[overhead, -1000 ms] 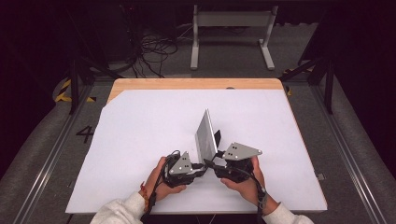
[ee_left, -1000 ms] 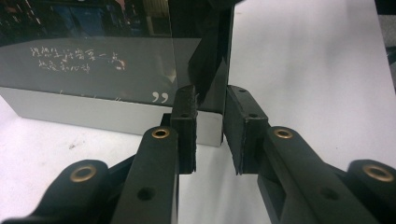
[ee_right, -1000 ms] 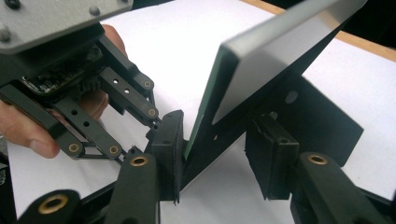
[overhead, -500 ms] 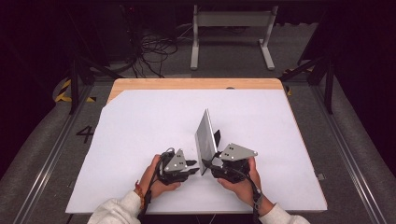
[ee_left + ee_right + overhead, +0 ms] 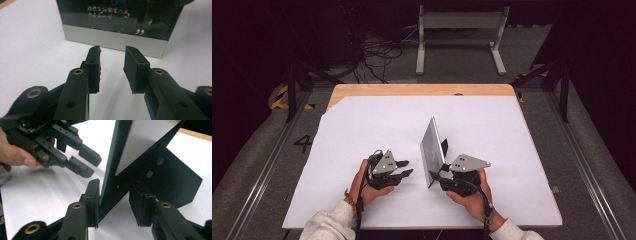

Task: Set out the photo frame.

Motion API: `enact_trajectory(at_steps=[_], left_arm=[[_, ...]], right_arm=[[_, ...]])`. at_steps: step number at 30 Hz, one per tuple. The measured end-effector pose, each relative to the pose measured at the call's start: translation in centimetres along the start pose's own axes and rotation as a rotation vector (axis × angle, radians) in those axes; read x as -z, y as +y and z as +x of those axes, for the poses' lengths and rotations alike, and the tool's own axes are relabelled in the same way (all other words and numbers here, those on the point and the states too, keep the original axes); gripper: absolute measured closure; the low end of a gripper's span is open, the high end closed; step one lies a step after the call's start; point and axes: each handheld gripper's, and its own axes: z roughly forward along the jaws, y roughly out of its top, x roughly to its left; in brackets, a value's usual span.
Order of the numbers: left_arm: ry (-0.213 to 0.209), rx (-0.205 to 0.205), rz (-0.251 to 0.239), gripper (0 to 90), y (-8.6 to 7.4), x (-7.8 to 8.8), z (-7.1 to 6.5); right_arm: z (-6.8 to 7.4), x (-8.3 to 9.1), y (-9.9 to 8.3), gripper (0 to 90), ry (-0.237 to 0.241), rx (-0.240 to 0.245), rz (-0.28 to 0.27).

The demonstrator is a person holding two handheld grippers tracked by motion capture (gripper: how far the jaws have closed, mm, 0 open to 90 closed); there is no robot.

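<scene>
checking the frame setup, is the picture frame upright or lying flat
Upright, slightly tilted: the picture frame stands on edge on the table.

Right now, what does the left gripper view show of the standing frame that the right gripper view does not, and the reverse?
Left gripper view: the frame from the front, dark glass with pale lettering above a silver strip. It stands beyond the left gripper, whose empty jaws have just been opening.
Right gripper view: the frame's pale back and black prop. The right gripper, jaws just closing, grips the lower corner, and a hand holds the left gripper farther off.
Both: the frame upright on the white table.
</scene>
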Motion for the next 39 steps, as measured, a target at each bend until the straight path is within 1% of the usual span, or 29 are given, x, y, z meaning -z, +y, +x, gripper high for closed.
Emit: enact_trajectory(at_steps=[5, 7, 8, 11, 14, 15, 18, 20, 21, 22, 23, 24, 26, 28, 30, 33, 34, 36, 38, 39], left_arm=[[0.006, 0.005, -0.007, 66.0, 0.0, 0.3, 0.2], [0.006, 0.008, -0.008, 65.4, 0.0, 0.4, 0.3], [0.008, 0.003, -0.007, 64.9, 0.0, 0.4, 0.4], [0.011, 0.008, -0.005, 63.6, 0.0, 0.4, 0.5], [0.010, 0.007, -0.004, 62.8, 0.1, 0.3, 0.7], [0.007, 0.009, -0.005, 60.4, 0.1, 0.3, 0.8], [0.005, 0.016, 0.002, 58.5, 0.1, 0.1, 1.0], [0.007, 0.015, 0.004, 57.0, 0.1, 0.0, 1.0], [0.011, 0.015, 0.004, 54.8, 0.2, 0.0, 1.0], [0.010, 0.015, 0.002, 54.8, 0.2, 0.0, 1.0], [0.018, 0.019, 0.003, 52.6, 0.3, 0.1, 1.0], [0.018, 0.019, 0.003, 51.5, 0.3, 0.1, 1.0], [0.021, 0.017, 0.000, 50.5, 0.3, 0.1, 1.1], [0.025, 0.021, -0.001, 49.3, 0.4, 0.1, 1.0], [0.023, 0.020, 0.000, 48.1, 0.4, 0.1, 1.0], [0.032, 0.026, 0.002, 44.4, 0.4, 0.0, 1.0], [0.036, 0.026, 0.006, 42.9, 0.4, 0.0, 1.1], [0.043, 0.030, 0.004, 41.4, 0.4, 0.0, 1.2], [0.048, 0.036, 0.005, 39.3, 0.3, 0.1, 1.3], [0.053, 0.043, 0.006, 38.1, 0.3, 0.0, 1.4]], right_arm=[[-0.4, 0.3, -0.2, 63.6, 0.021, -0.007, 0.001], [-0.8, 0.5, -0.3, 64.4, 0.038, -0.006, 0.001], [-0.9, 0.6, -0.3, 64.5, 0.044, -0.002, 0.001], [-1.0, 0.8, -0.4, 65.1, 0.051, -0.007, 0.004], [-1.3, 1.0, -0.4, 66.0, 0.060, 0.004, 0.013], [-1.4, 1.2, -0.3, 66.5, 0.062, 0.016, 0.024], [-1.6, 1.4, -0.5, 67.4, 0.067, 0.015, 0.023], [-1.7, 1.6, -0.6, 67.9, 0.066, 0.013, 0.024], [-1.7, 1.8, -0.7, 66.3, 0.059, 0.013, 0.021], [-1.7, 1.8, -0.7, 66.3, 0.059, 0.013, 0.021], [-1.6, 1.7, -0.8, 63.5, 0.049, 0.004, 0.017], [-1.6, 1.7, -0.8, 63.5, 0.049, 0.004, 0.017], [-1.5, 1.4, -1.0, 59.0, 0.028, -0.015, 0.024], [-1.3, 1.1, -1.2, 56.4, 0.017, -0.023, 0.031], [-1.1, 0.8, -1.3, 56.0, 0.011, -0.025, 0.034], [-0.8, 0.5, -1.3, 59.3, 0.000, -0.027, 0.033], [-0.8, 0.3, -1.3, 62.6, 0.003, -0.024, 0.035], [-0.8, 0.2, -1.4, 66.4, 0.001, -0.016, 0.041], [-1.1, 0.3, -1.4, 67.4, 0.025, -0.027, 0.043], [-1.2, 0.4, -1.4, 67.9, 0.029, -0.026, 0.047]])
